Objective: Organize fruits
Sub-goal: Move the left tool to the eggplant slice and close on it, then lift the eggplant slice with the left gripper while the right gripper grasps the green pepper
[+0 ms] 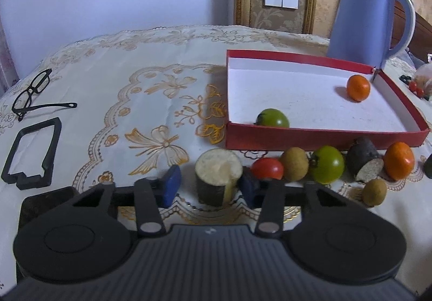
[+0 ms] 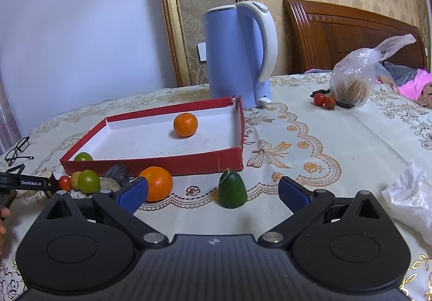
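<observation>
- Your left gripper (image 1: 209,187) brackets the cut stalk piece (image 1: 218,177); its right pad touches, the left stands just clear.
- Squeeze evenly, lift straight, carry to the red tray (image 1: 324,136).
- Right gripper (image 2: 213,193) gapes, empty.

left gripper (image 1: 209,187) jaws narrowed; right gripper (image 2: 213,193) jaws wide.

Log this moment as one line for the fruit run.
left gripper: around cut stalk piece, left pad apart | right gripper: open, near green piece | box: orange, green tomato
</observation>
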The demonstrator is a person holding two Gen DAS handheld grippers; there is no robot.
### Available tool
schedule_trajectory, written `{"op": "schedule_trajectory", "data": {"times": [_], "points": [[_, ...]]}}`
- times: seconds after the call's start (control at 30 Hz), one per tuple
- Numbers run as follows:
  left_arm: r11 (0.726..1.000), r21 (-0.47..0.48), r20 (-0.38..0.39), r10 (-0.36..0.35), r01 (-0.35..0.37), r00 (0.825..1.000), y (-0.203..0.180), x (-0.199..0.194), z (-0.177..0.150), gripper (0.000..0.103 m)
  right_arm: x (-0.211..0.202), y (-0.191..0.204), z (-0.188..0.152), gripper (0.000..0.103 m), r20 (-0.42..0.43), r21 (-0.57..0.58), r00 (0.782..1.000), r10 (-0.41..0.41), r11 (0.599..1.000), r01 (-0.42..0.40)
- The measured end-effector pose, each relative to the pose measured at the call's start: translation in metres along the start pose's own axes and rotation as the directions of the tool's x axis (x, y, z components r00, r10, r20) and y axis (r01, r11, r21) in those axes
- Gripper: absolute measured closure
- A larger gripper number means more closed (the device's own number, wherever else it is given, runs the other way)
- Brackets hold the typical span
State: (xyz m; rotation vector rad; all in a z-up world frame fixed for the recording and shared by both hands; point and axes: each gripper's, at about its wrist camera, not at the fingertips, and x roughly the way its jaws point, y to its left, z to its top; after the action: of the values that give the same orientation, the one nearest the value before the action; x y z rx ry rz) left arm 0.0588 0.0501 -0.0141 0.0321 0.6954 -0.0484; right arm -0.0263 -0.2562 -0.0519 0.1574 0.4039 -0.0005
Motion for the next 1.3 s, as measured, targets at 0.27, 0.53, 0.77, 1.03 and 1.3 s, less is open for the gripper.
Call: {"op": "schedule_trajectory", "data": {"times": [0.27, 0.53, 0.77, 1.03, 1.3], "points": [[0.998, -0.037, 0.004, -0.053, 0.053, 0.999, 0.005, -0.004, -0.002, 0.073, -0.002, -0.003, 0.0, 0.0, -0.004, -0.014, 1.0, -0.013, 1.0, 0.013], [1.0, -0.007, 0.066, 0.007, -0.006, 0.998, 0.002, -0.029, -0.007, 0.073, -0.003, 0.004, -0.007, 0.0, 0.033, -0.14, 0.998, -0.062, 0.988, 0.066], [1.0, 0.013, 0.109, 0.01, -0.011, 0.994, 0.0, -0.043, -0.005, 0.073, 0.012, 0.005, -0.004, 0.001, -0.006, -0.197, 0.998, -0.065, 0.978, 0.062], [1.0, 0.024, 0.12, 0.008, -0.011, 0.993, -0.002, -0.047, -0.007, 0.073, 0.034, 0.001, -0.001, 0.022, -0.07, -0.21, 0.994, -0.089, 0.975, 0.072], [1.0, 0.024, 0.126, 0.009, -0.012, 0.992, -0.001, -0.05, -0.007, 0.073, 0.05, 0.0, 0.0, 0.049, -0.121, -0.23, 0.988, -0.097, 0.971, 0.068]]}}
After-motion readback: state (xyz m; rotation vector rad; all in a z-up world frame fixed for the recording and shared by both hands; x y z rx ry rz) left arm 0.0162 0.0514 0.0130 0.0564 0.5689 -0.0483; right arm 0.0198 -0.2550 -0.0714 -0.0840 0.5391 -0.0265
